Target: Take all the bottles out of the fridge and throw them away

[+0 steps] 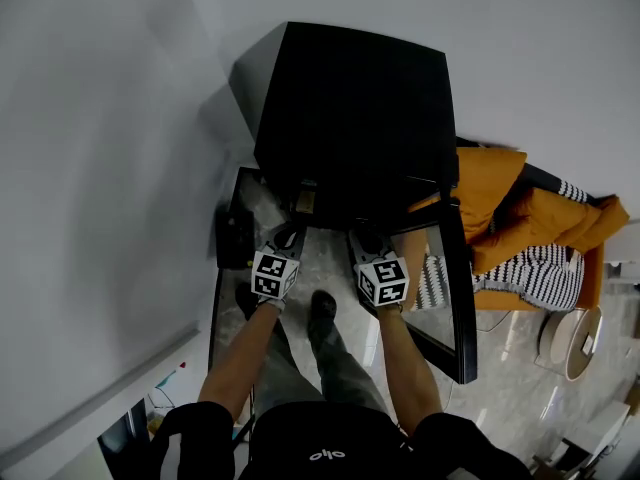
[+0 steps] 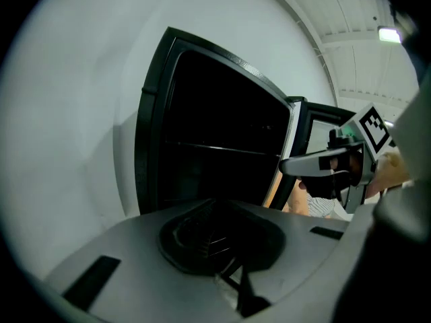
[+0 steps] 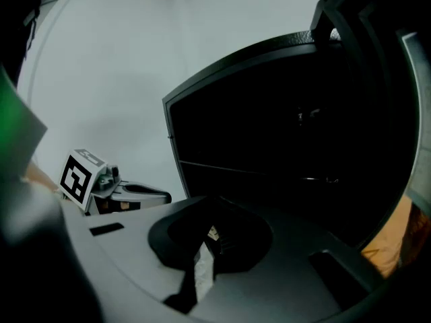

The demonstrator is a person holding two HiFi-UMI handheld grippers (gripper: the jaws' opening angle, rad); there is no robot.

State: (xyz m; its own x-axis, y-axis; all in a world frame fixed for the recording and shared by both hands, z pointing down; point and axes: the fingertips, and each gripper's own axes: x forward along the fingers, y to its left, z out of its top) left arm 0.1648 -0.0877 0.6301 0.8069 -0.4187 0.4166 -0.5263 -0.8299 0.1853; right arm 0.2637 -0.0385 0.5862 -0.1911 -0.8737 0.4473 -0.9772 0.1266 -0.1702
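**Fridge open, no bottle in hand yet**

The black fridge stands against the white wall, straight ahead of the person. Its glass door is swung open to the right. The left gripper and the right gripper are side by side just in front of the opening. Both pairs of fingers are clenched together with nothing between them.

Judging by this, opening the fridge is done and everything else is left. No bottle is being carried, and no bin or other place to throw anything shows in any view. Both gripper views look into the cabinet, but it is so dark that only a thin shelf line can be made out (the bottles, if they are in there, cannot be seen). So I cannot tell how many are left, or whether any have already gone. The next job looks to be parting the fingers and reaching onto a shelf.

There is very little writing. A small white mark on the person's dark top, nearest the camera, reads something like "olo", though not clearly. The marker cubes carry only black-and-white square patterns. No brand or label shows on the fridge.
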